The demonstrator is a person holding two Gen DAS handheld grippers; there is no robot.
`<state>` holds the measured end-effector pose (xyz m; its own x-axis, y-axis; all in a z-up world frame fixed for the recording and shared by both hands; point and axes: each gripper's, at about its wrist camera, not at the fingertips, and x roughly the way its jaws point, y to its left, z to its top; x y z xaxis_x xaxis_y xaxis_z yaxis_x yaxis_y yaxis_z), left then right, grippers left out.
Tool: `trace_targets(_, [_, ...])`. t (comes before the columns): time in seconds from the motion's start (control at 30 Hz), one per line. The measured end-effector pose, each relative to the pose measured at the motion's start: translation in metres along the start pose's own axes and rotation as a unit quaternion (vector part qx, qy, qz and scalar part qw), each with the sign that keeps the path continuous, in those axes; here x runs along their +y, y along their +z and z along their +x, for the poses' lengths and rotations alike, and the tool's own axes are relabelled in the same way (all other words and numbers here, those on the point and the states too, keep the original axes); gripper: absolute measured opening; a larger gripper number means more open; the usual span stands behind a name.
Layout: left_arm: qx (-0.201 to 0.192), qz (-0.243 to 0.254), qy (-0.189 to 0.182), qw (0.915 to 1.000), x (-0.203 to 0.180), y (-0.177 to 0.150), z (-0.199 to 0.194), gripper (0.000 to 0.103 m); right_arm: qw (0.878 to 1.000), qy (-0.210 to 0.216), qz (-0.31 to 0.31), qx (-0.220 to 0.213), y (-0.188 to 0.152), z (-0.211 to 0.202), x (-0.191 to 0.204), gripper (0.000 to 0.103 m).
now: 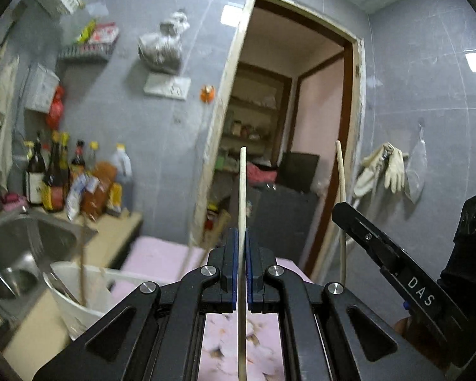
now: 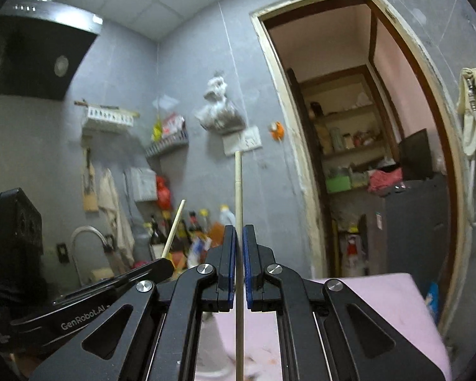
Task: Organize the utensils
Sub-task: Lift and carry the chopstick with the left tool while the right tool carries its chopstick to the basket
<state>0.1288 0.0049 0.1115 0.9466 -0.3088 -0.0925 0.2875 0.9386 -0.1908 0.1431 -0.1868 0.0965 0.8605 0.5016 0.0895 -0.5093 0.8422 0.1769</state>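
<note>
My left gripper [image 1: 242, 238] is shut on a pale wooden chopstick [image 1: 242, 190] that stands upright between its blue pads. My right gripper [image 2: 239, 235] is shut on a second wooden chopstick [image 2: 238, 190], also upright. The right gripper [image 1: 358, 222] and its chopstick [image 1: 341, 184] show at the right of the left wrist view. The left gripper [image 2: 161, 265] and its chopstick [image 2: 174, 231] show at the lower left of the right wrist view. A white utensil holder [image 1: 79, 289] with a few sticks in it stands below and left of the left gripper.
A steel sink [image 1: 19, 244] lies at the left on a beige counter [image 1: 111, 238]. Sauce bottles [image 1: 52, 177] stand behind it. A pink floral cloth [image 1: 161, 257] covers the surface below. An open doorway [image 1: 288, 133] is ahead. Gloves [image 1: 387, 165] hang on the right wall.
</note>
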Motion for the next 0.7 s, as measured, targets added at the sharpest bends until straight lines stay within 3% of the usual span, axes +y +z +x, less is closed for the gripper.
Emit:
trace_targets(0.2, [-0.024,-0.011,0.018,0.9995,0.043,0.029,-0.01,0.002,0.999,0.043,0.021,-0.024,0.013,0.032,0.018,0.003])
trace_targets(0.4, [-0.068,-0.035,0.065,0.995,0.091,0.051,-0.026,0.002,0.996,0.075,0.024,-0.038,0.018,0.062,0.037,0.003])
trace_targets(0.7, [-0.104,-0.101,0.125,0.9815,0.158,0.051,-0.03,0.002,0.995,0.076,0.04,-0.046,-0.001,0.094,0.047,0.003])
